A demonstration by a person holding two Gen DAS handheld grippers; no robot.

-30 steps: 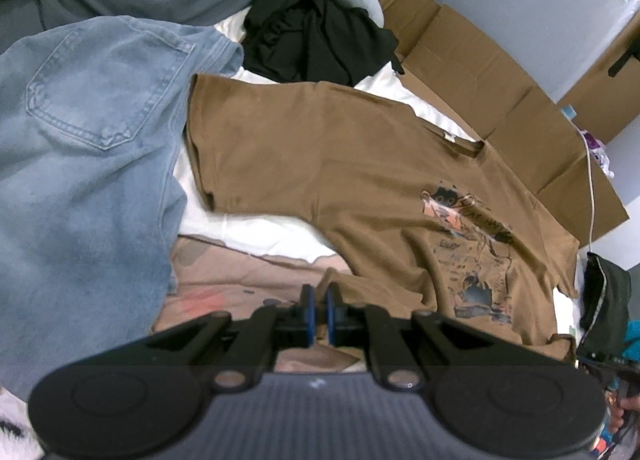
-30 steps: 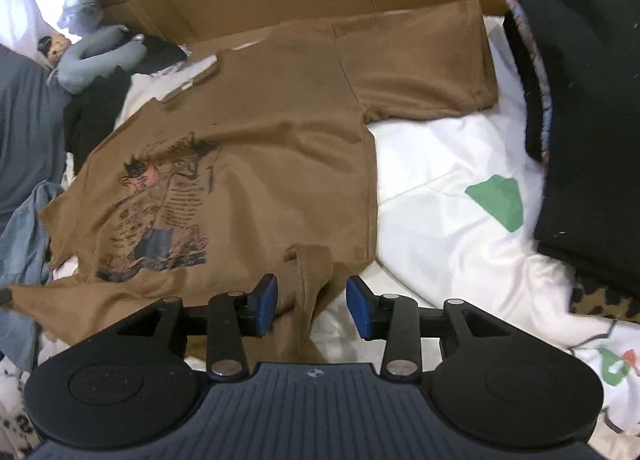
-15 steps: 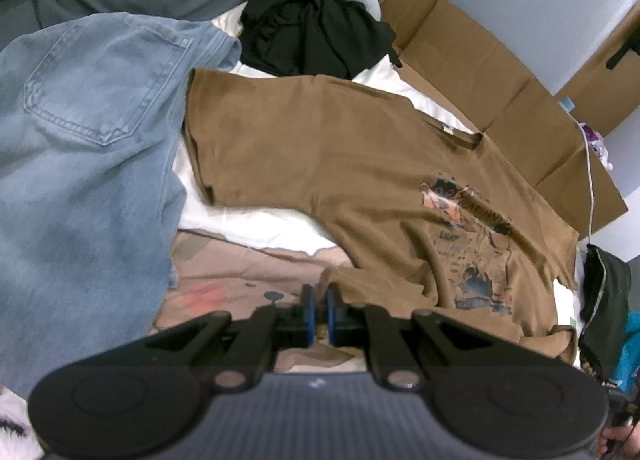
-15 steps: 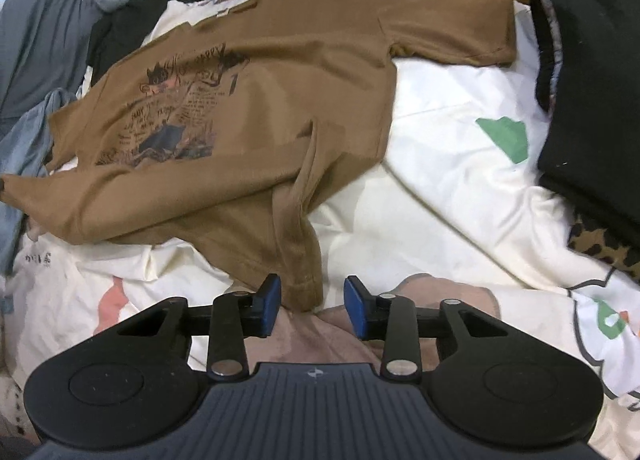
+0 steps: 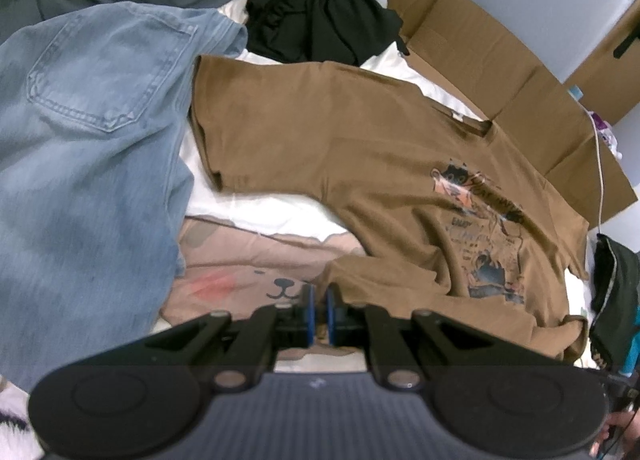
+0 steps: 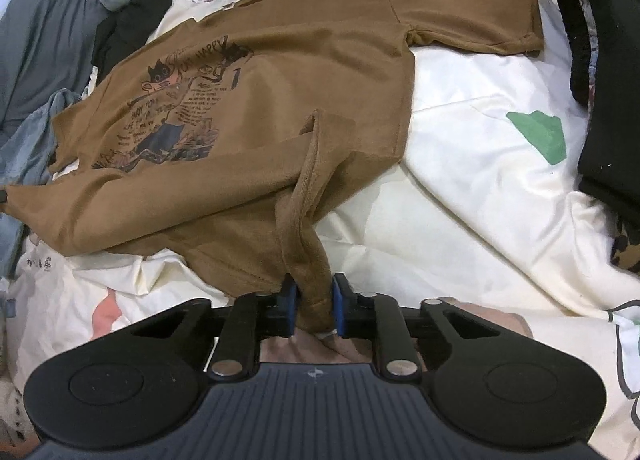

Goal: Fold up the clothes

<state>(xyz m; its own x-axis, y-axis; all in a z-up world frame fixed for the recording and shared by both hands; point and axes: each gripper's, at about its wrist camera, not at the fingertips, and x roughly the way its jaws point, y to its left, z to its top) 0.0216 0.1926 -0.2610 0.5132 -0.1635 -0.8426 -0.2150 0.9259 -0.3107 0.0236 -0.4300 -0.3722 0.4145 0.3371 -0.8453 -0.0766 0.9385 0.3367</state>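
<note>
Our left gripper (image 5: 319,310) sits low, blue pads drawn nearly together on a fold of cloth. Our right gripper (image 6: 314,306) is pinched on a thicker bunch of fabric, with one blue pad (image 6: 289,304) pressing either side.

Both wrist views look low and close across one brown T-shirt (image 5: 360,147).

Jeans (image 5: 92,131) crowd the left; open bedsheet (image 6: 472,187) lies right.
</note>
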